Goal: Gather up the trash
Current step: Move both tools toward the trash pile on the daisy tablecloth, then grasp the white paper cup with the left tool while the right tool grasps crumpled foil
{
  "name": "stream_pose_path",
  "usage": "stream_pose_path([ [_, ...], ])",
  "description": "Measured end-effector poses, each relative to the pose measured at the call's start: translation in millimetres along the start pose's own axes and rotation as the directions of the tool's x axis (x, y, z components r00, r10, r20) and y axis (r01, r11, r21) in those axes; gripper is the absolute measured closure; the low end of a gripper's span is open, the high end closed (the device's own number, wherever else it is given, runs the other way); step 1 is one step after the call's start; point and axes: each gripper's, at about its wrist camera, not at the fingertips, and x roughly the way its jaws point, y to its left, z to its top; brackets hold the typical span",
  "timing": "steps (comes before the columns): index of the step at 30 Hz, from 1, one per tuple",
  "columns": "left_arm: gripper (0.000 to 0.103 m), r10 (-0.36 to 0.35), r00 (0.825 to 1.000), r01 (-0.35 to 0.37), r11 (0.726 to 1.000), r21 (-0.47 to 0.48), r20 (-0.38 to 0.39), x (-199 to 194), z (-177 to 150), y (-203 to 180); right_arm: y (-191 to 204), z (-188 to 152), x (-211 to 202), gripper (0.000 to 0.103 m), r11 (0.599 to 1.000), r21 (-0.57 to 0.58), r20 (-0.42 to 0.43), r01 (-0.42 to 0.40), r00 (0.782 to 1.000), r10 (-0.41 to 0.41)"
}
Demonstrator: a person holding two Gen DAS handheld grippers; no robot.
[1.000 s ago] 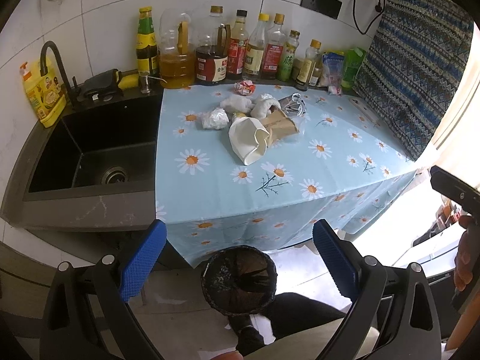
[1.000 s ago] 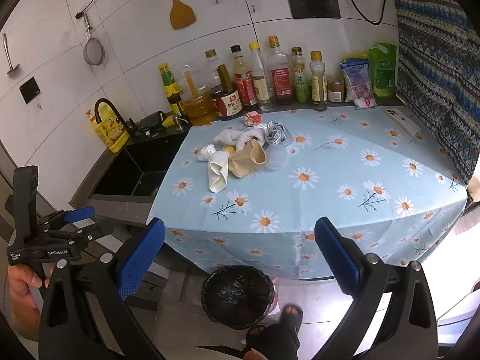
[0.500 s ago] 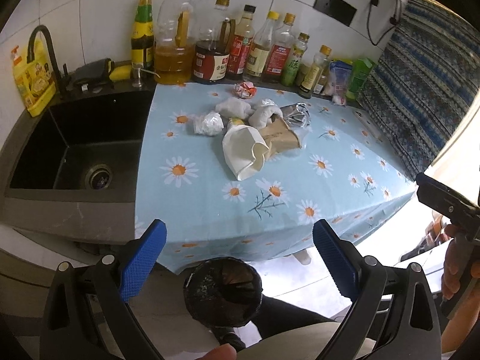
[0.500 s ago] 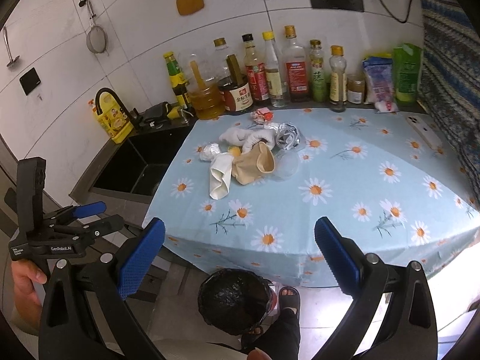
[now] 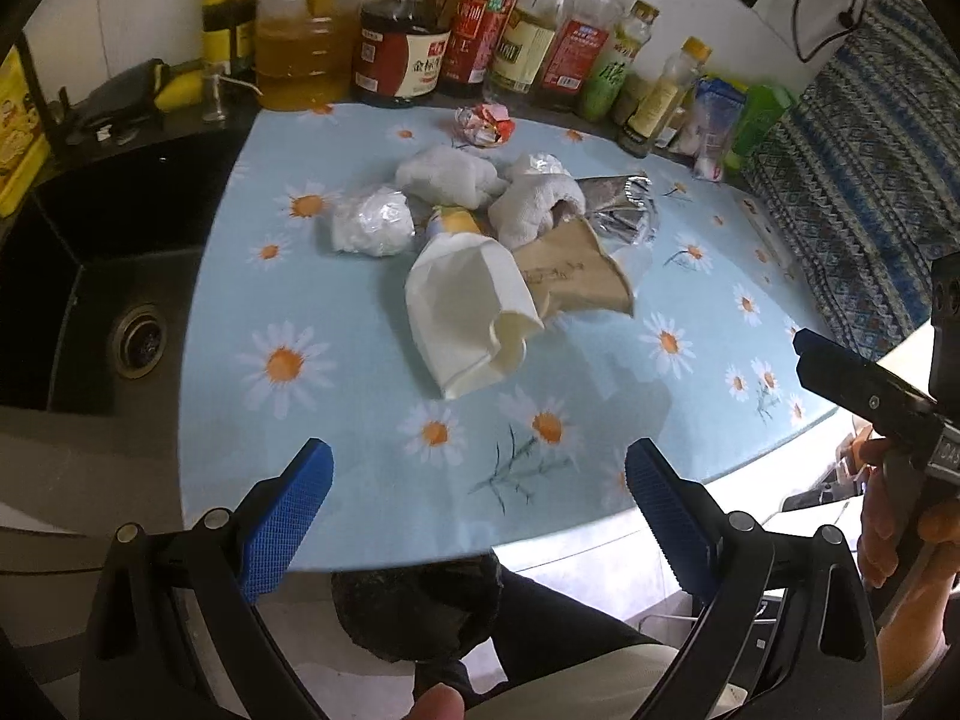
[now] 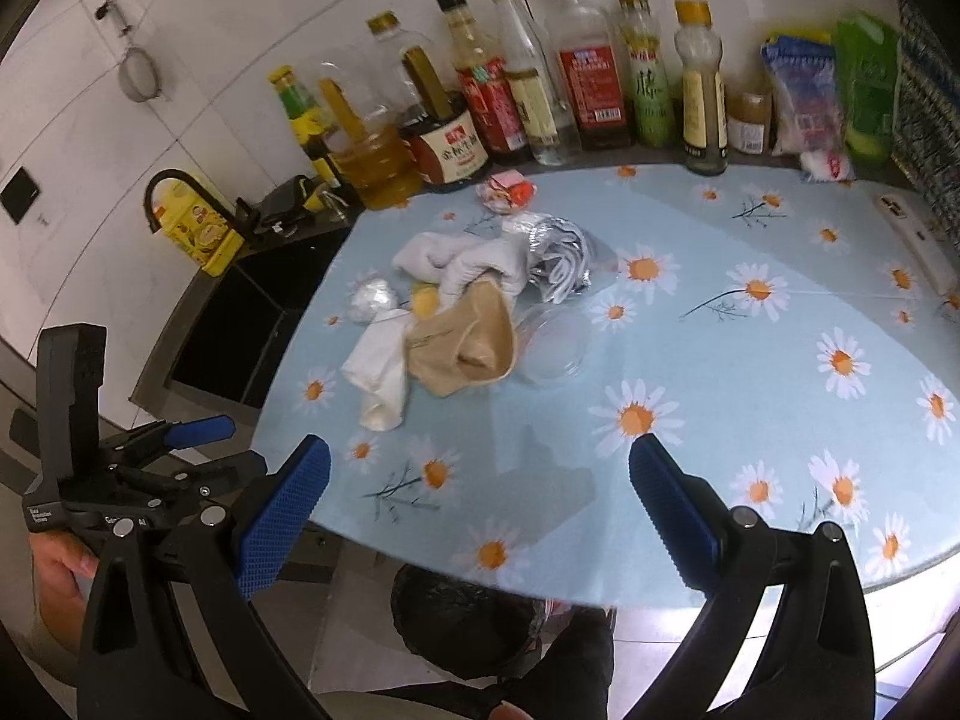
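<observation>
A heap of trash lies mid-table on the daisy cloth: a crushed white paper cup (image 5: 468, 312) (image 6: 381, 369), a brown paper bag (image 5: 573, 279) (image 6: 474, 339), white tissue wads (image 5: 450, 177) (image 6: 456, 261), a foil wrapper (image 5: 624, 213) (image 6: 558, 258), a red-white wrapper (image 5: 483, 123) (image 6: 504, 192) and a clear lid (image 6: 549, 348). A black-lined bin (image 5: 417, 609) (image 6: 462, 621) stands on the floor under the table's near edge. My left gripper (image 5: 477, 522) and right gripper (image 6: 480, 522) are both open and empty, held over the near edge, short of the heap.
Several sauce and oil bottles (image 5: 396, 42) (image 6: 588, 78) line the back wall. A black sink (image 5: 90, 294) (image 6: 240, 330) lies left of the table. A patterned curtain (image 5: 852, 150) hangs at right. A white phone (image 6: 918, 240) rests at the table's right edge.
Both grippers have moved forward and closer to the table; the trash heap looks larger and the bin has slipped toward the bottom of both views. Both stay open.
</observation>
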Motion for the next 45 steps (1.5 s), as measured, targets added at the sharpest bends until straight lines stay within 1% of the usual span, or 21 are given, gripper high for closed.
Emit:
stream_pose_path([
  [2,0.008,-0.004,1.0,0.004,1.0,-0.004,-0.011,10.6,8.5,-0.6,-8.8,9.2,12.4,0.004,1.0,0.003,-0.017,-0.018,1.0,0.018],
  [7,0.009,0.013,0.998,-0.014,1.0,-0.01,-0.056,41.2,28.0,0.1,-25.5,27.5,38.2,0.004,0.999,0.02,-0.054,-0.04,0.998,0.041],
  [9,0.009,0.023,0.997,-0.023,1.0,0.003,-0.079,53.6,33.8,0.0,-33.4,36.6,46.8,0.004,0.998,0.032,-0.057,-0.055,0.997,0.057],
  [13,0.009,0.03,0.995,-0.03,1.0,0.004,-0.092,64.7,43.9,1.7,-47.8,57.1,62.6,0.004,0.997,0.05,-0.06,-0.059,0.996,0.062],
  [17,0.009,0.032,0.995,-0.032,0.999,0.004,-0.09,71.0,55.6,1.9,-52.1,76.7,76.4,0.004,0.999,0.024,-0.063,-0.047,0.997,0.048],
  [21,0.009,0.052,0.994,-0.052,0.999,0.007,-0.096,79.4,64.6,3.1,-56.1,91.8,90.4,0.004,0.999,0.022,-0.067,-0.04,0.997,0.041],
  [23,0.018,0.059,0.993,-0.058,0.998,0.013,-0.106,83.4,67.9,2.6,-57.5,96.9,96.3,0.004,0.999,0.022,-0.07,-0.04,0.997,0.041],
  [25,0.018,0.062,0.991,-0.061,0.998,0.012,-0.117,87.5,70.8,2.8,-59.7,101.8,102.9,0.004,0.999,0.029,-0.077,-0.036,0.996,0.038],
  [26,0.022,0.064,0.991,-0.063,0.998,0.012,-0.12,88.5,70.8,2.6,-60.8,103.5,106.1,0.004,0.999,0.032,-0.081,-0.037,0.996,0.039],
  [27,0.024,0.064,0.99,-0.063,0.998,0.015,-0.129,91.2,71.6,2.6,-62.2,105.9,110.2,0.005,0.999,0.034,-0.089,-0.035,0.995,0.038],
  [29,0.033,0.067,0.988,-0.067,0.998,0.01,-0.14,95.3,72.8,3.2,-64.5,109.4,116.8,0.007,0.999,0.038,-0.099,-0.033,0.994,0.037],
  [33,0.045,0.069,0.986,-0.07,0.998,-0.002,-0.153,99.3,72.9,6.4,-65.0,114.5,126.6,0.014,0.999,0.031,-0.116,-0.018,0.993,0.021],
  [34,0.049,0.069,0.986,-0.071,0.997,-0.006,-0.155,100.1,72.5,7.1,-66.3,115.3,128.4,0.018,0.999,0.037,-0.117,-0.009,0.993,0.013],
  [35,0.051,0.06,0.986,-0.063,0.998,-0.014,-0.154,100.6,72.5,8.4,-67.1,116.3,130.3,0.025,0.999,0.044,-0.12,-0.002,0.993,0.008],
  [36,0.055,0.058,0.987,-0.062,0.998,-0.021,-0.152,100.1,72.1,8.5,-69.2,117.0,133.3,0.037,0.999,0.053,-0.133,0.001,0.991,0.006],
  [37,0.062,0.063,0.986,-0.067,0.997,-0.023,-0.152,100.3,72.1,8.8,-71.4,117.3,135.5,0.039,0.998,0.064,-0.141,-0.005,0.99,0.014],
  [38,0.064,0.065,0.987,-0.07,0.997,-0.023,-0.148,99.7,72.3,9.0,-72.0,117.4,136.1,0.039,0.998,0.069,-0.14,-0.007,0.99,0.016],
  [40,0.066,0.062,0.988,-0.067,0.997,-0.025,-0.143,98.3,72.3,9.3,-73.3,118.1,135.3,0.044,0.997,0.071,-0.134,-0.005,0.991,0.015],
  [42,0.069,0.063,0.987,-0.068,0.997,-0.032,-0.145,96.7,72.9,9.3,-75.4,118.2,133.9,0.047,0.997,0.078,-0.131,-0.003,0.991,0.014],
  [45,0.07,0.064,0.988,-0.07,0.997,-0.034,-0.14,94.7,73.4,10.8,-77.5,117.0,131.7,0.05,0.996,0.085,-0.127,0.002,0.992,0.009],
])
